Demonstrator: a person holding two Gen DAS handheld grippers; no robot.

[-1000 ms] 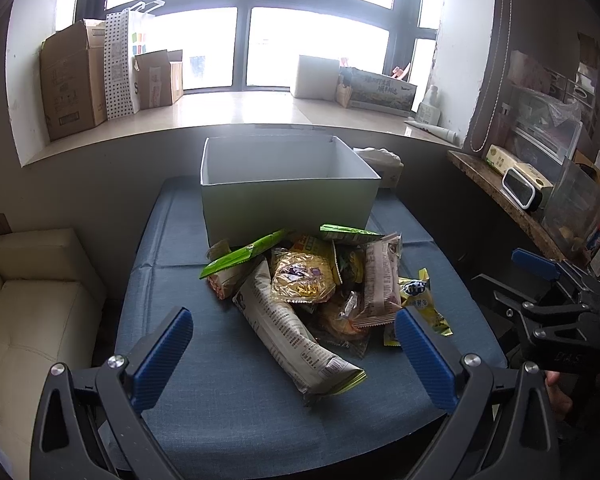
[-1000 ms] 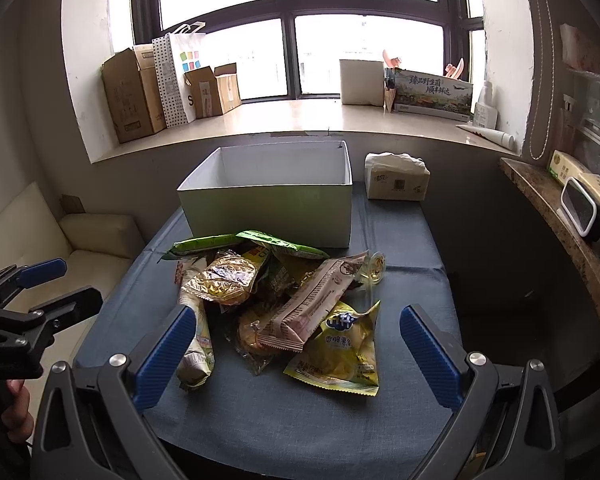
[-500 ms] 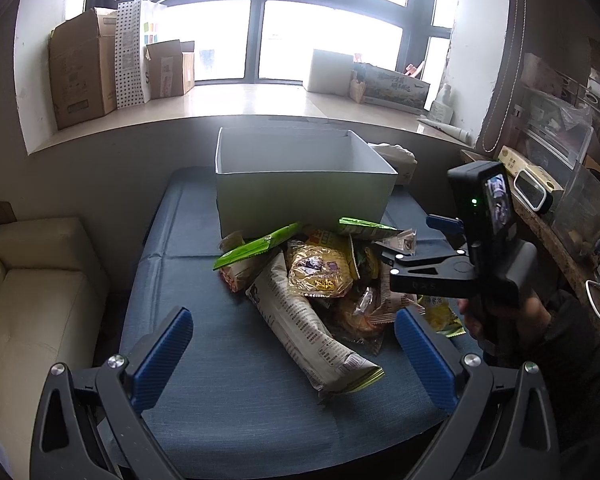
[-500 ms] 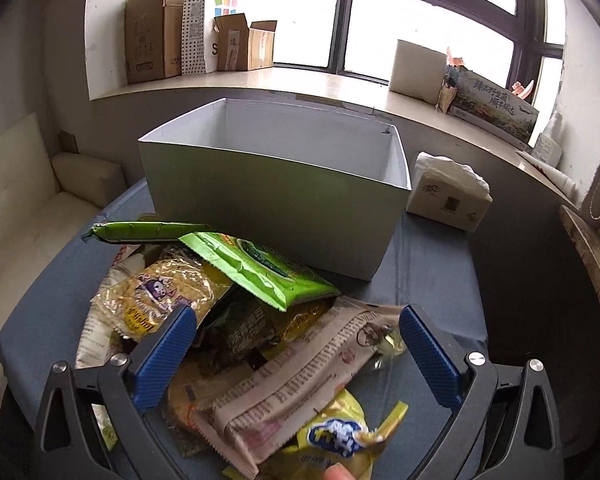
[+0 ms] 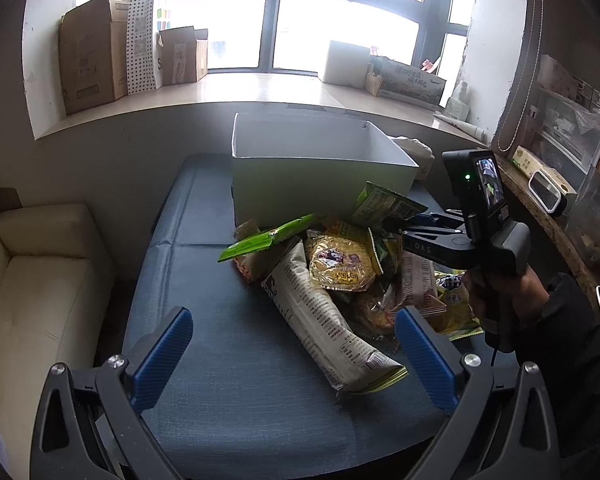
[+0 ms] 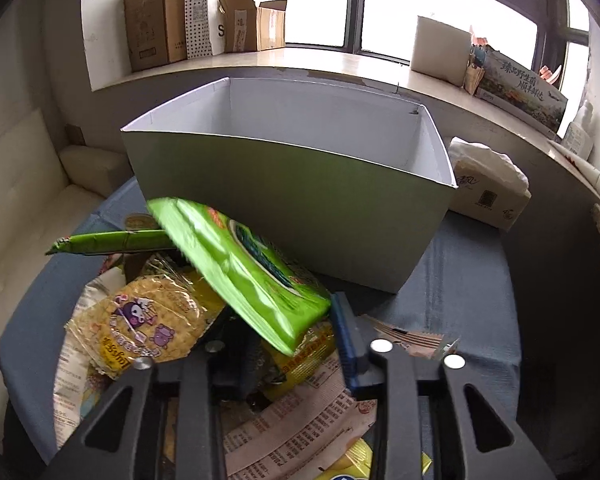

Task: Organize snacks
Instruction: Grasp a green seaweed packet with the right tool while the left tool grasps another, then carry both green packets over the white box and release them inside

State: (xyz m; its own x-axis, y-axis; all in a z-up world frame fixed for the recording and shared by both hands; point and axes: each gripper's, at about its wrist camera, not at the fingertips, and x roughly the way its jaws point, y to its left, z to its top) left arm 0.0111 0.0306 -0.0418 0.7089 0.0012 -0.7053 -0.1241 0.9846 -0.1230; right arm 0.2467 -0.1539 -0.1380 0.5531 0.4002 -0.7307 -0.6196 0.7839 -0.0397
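A heap of snack packets lies on the blue-clothed table (image 5: 220,360) in front of an open white box (image 5: 320,184) (image 6: 284,184). My right gripper (image 6: 292,320) (image 5: 396,224) reaches into the heap from the right. Its jaws are closing on the near end of a bright green packet (image 6: 244,264) (image 5: 384,204), which tilts up off the heap. That packet hides one finger. My left gripper (image 5: 292,336) hangs open above the table's near edge, over a long white-wrapped packet (image 5: 324,320). A yellow packet (image 5: 340,260) and a thin green packet (image 5: 268,238) lie in the heap.
A tissue pack (image 6: 488,188) sits to the right of the box. A cream sofa (image 5: 40,300) borders the table on the left. Cardboard boxes (image 5: 92,52) stand on the window sill behind. A cluttered wooden shelf (image 5: 548,216) runs along the right, by the person's sleeve (image 5: 568,332).
My right gripper came in low over the heap and its jaws narrowed around the green packet, whose end rose. The left gripper stayed nearly where it was, open.
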